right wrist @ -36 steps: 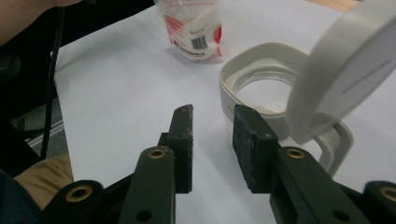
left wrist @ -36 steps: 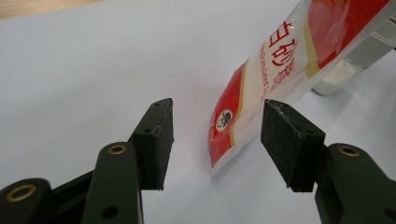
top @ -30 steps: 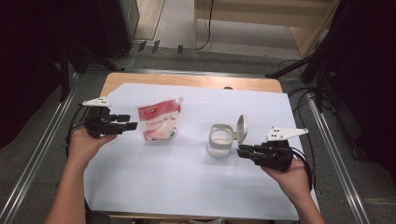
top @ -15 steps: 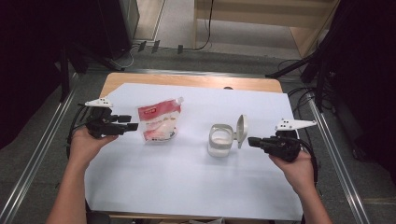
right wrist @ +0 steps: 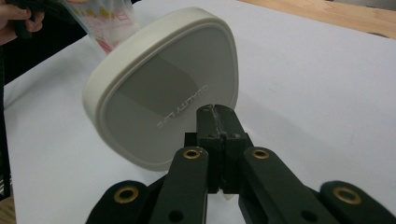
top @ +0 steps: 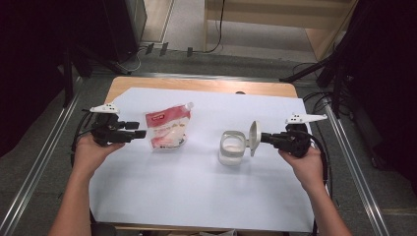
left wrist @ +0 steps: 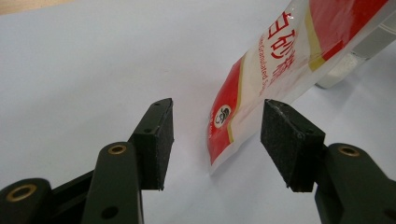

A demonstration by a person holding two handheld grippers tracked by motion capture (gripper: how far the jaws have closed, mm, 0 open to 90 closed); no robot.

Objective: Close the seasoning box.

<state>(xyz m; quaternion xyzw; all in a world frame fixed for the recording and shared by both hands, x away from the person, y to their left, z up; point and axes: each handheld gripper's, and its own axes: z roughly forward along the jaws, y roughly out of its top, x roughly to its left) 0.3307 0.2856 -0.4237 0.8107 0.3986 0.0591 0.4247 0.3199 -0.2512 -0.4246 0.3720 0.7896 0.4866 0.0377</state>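
Covering wooden table (top: 196,84): white sheet (top: 196,191); grey floor (top: 29,167) around.

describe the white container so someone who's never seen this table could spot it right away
On the white sheet covering the wooden table, look right of centre, just ahead of the right tongs. There sits the white container, its hinged lid standing upright. Unlike the red-and-white pouch to its left, it is rigid and plain.

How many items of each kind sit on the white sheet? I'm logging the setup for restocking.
Pouch, red and white: 1
Jar, white, open: 1
Lid, standing upright at the jar's edge: 1
Total: 3
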